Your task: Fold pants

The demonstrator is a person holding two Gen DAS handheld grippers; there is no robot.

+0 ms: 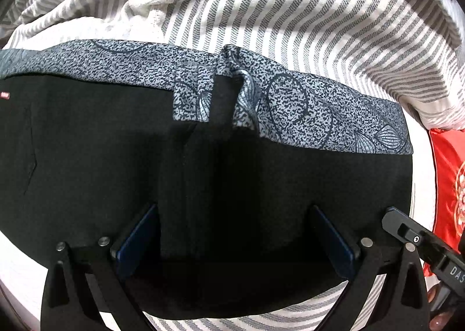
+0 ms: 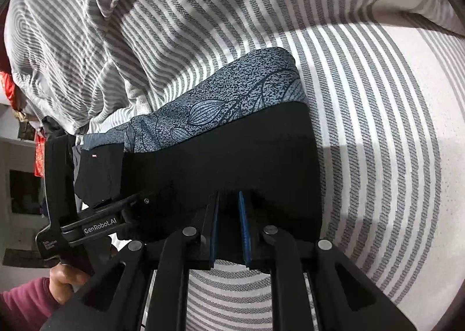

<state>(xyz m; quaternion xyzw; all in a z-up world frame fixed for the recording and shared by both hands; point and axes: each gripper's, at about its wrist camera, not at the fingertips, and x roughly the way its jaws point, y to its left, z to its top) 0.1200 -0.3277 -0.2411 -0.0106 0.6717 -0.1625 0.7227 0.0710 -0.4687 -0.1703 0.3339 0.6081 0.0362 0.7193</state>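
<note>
pants [image 1: 116, 142]: 1 | hand-held gripper [image 1: 232, 241]: 2 | striped bedding [image 1: 290, 11]: 1 | red cushion [image 1: 447, 174]: 1

Matt black cloth pants [image 1: 87, 156] on woven striped bedding [image 1: 290, 26]

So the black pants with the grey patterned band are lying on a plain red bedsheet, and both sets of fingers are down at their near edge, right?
Not quite: the bedsheet is grey-and-white striped, not plain red, as the right wrist view shows. The rest holds: the black pants with the grey patterned band lie on it, with the left gripper and right gripper at their near edge.
</note>
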